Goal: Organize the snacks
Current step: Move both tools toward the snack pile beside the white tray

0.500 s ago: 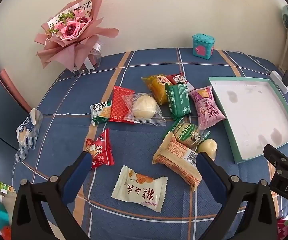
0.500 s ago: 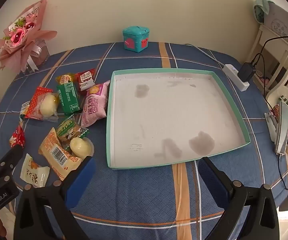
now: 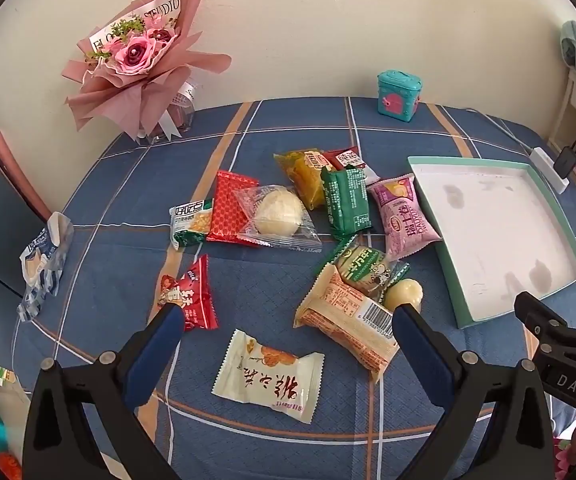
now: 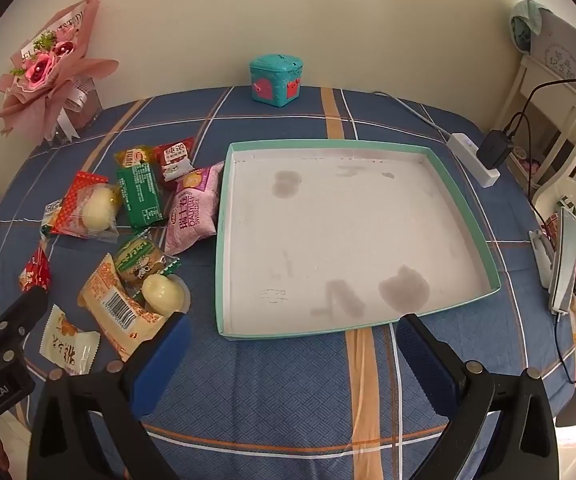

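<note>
Several wrapped snacks lie scattered on the blue plaid tablecloth (image 3: 119,288). A white packet with red characters (image 3: 267,376) lies nearest, between the fingers of my open, empty left gripper (image 3: 288,332). An orange barcode pack (image 3: 348,320), a red packet (image 3: 189,296), a pink bag (image 3: 404,216) and a green pack (image 3: 346,202) lie beyond. The shallow teal-rimmed box (image 4: 223,248) stands empty to the right of the snacks. My right gripper (image 4: 292,344) is open and empty, just before the box's near edge.
A pink flower bouquet (image 3: 139,60) stands at the back left, and a small teal box (image 4: 275,80) at the back middle. A white power strip with a plug (image 4: 476,156) lies at the back right. A chair and clutter (image 4: 568,248) stand past the table's right edge.
</note>
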The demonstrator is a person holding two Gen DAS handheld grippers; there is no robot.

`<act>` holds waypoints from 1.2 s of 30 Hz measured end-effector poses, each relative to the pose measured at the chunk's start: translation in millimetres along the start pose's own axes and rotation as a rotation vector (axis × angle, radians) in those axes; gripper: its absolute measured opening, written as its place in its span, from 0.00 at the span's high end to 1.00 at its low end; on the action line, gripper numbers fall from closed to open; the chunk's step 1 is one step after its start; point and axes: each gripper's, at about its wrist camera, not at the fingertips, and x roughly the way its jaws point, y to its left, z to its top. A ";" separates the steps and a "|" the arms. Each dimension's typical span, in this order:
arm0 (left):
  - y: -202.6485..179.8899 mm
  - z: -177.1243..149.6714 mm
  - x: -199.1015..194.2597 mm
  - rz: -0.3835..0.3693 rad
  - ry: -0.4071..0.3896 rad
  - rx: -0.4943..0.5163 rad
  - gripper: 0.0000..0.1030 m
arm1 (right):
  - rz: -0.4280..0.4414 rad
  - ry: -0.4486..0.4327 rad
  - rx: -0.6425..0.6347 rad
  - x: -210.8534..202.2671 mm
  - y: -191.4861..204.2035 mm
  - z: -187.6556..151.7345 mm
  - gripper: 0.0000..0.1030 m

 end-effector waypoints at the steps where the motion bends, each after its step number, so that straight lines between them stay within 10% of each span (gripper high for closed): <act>1: 0.2 -1.0 -0.1 -0.002 -0.002 -0.002 0.00 | 0.002 -0.001 0.000 -2.0 -2.1 0.6 0.00; 36: 2.0 -1.8 -3.6 -0.067 -0.005 -0.011 0.00 | 0.045 -0.060 -0.036 -11.0 9.1 3.7 0.00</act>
